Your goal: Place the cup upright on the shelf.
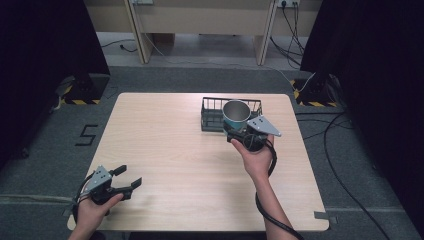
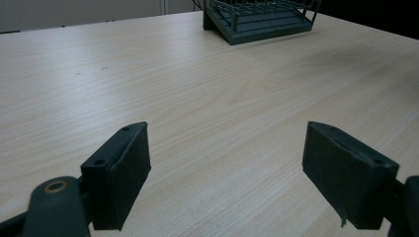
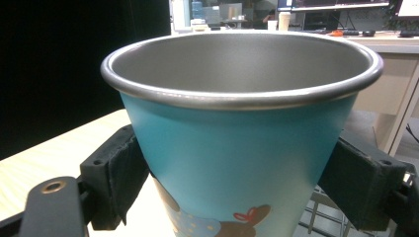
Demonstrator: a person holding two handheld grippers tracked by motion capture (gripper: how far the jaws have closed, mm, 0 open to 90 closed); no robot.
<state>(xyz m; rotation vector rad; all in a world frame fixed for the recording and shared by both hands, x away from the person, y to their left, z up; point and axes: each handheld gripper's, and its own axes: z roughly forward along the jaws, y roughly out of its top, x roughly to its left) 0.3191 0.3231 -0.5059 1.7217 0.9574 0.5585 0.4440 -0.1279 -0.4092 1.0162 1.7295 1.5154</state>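
Looking down from the high view, I see the pale wooden table (image 1: pixel 175 150) first, then the dark wire basket (image 1: pixel 212 116) at its far right part. My right gripper (image 1: pixel 239 131) clamps a teal metal cup (image 1: pixel 235 116) with both jaws pressed on its sides; the cup stands upright, held at the basket's near edge, though I cannot tell whether it touches the wire. In the right gripper view the cup (image 3: pixel 242 143) shows a steel rim and cartoon print. My left gripper (image 1: pixel 127 179) sits at the near left corner, jaws spread wide, holding nothing.
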